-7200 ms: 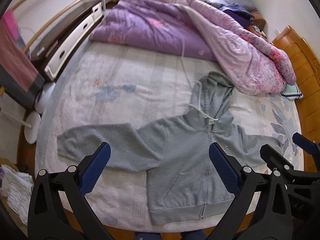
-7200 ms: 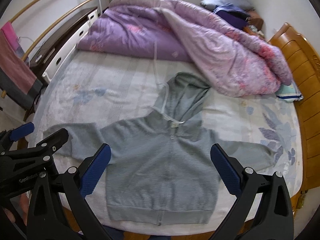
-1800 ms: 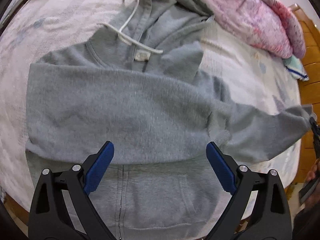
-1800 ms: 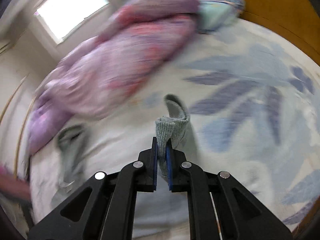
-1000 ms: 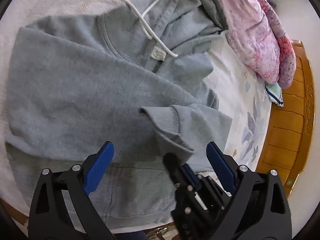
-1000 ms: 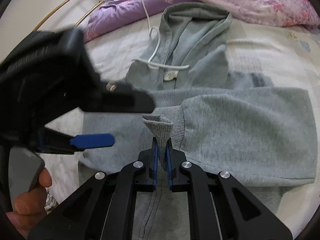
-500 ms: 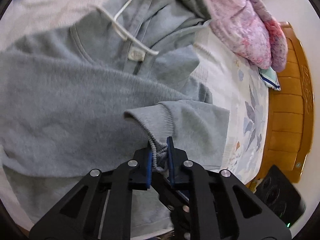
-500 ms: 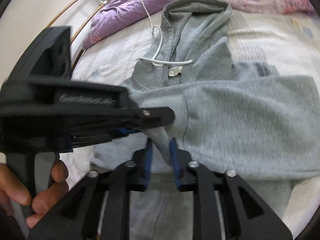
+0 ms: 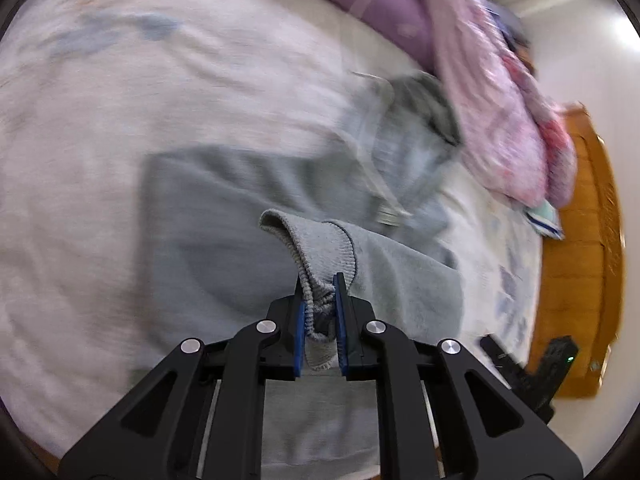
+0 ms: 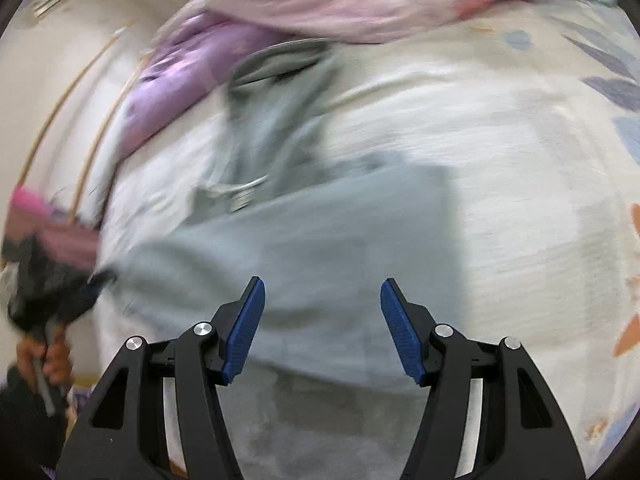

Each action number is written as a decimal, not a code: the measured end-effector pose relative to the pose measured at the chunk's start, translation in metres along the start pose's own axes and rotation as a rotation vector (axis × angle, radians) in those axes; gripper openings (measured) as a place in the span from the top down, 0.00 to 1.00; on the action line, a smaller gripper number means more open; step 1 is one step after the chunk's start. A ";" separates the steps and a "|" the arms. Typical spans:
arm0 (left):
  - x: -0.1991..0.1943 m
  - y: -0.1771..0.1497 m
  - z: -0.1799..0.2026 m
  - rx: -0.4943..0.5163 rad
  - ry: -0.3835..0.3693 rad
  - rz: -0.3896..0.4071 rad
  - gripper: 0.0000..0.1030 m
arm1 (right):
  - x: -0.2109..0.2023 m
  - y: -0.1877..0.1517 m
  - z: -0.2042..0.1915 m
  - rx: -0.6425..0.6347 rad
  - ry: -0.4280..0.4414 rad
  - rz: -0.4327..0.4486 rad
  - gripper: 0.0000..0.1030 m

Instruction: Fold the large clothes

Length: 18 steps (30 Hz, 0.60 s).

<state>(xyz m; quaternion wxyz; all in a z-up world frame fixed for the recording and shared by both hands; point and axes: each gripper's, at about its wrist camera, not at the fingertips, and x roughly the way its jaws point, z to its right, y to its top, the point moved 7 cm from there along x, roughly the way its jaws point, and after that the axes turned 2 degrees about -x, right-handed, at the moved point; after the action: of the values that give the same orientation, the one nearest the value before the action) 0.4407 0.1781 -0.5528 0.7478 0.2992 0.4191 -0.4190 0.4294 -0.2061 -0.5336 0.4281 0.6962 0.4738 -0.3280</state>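
A grey zip hoodie (image 9: pixel 224 224) lies on the bed with both sleeves folded across its chest; it also shows in the right wrist view (image 10: pixel 320 248), blurred. My left gripper (image 9: pixel 319 294) is shut on the ribbed cuff (image 9: pixel 320 248) of the right sleeve and holds it raised over the chest. My right gripper (image 10: pixel 322 312) is open and empty, just above the hoodie's lower body. The hood (image 9: pixel 416 120) lies toward the quilt.
A pink and purple quilt (image 9: pixel 480 80) is heaped at the head of the bed. A wooden bed frame (image 9: pixel 588 264) runs along the right edge. The pale floral sheet (image 10: pixel 540 200) surrounds the hoodie. Hanging pink cloth (image 10: pixel 48 224) is at the left.
The right gripper let go of the sleeve cuff and opened, drawing back. The left gripper closed on that cuff and now carries it leftward across the chest.
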 end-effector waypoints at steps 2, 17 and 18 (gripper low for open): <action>0.002 0.002 -0.023 -0.036 0.027 -0.001 0.88 | 0.010 0.005 0.008 0.025 -0.007 -0.027 0.65; 0.031 -0.001 -0.132 -0.232 0.159 -0.039 0.88 | 0.074 0.019 0.028 0.070 -0.122 -0.156 0.86; 0.038 -0.001 -0.136 -0.239 0.168 -0.056 0.88 | 0.080 0.017 0.030 0.065 -0.139 -0.171 0.86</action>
<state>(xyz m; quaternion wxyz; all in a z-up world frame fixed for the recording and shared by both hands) 0.4003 0.2718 -0.6502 0.7283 0.2303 0.5353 -0.3605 0.4706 -0.2065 -0.6101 0.4073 0.6424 0.4897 -0.4262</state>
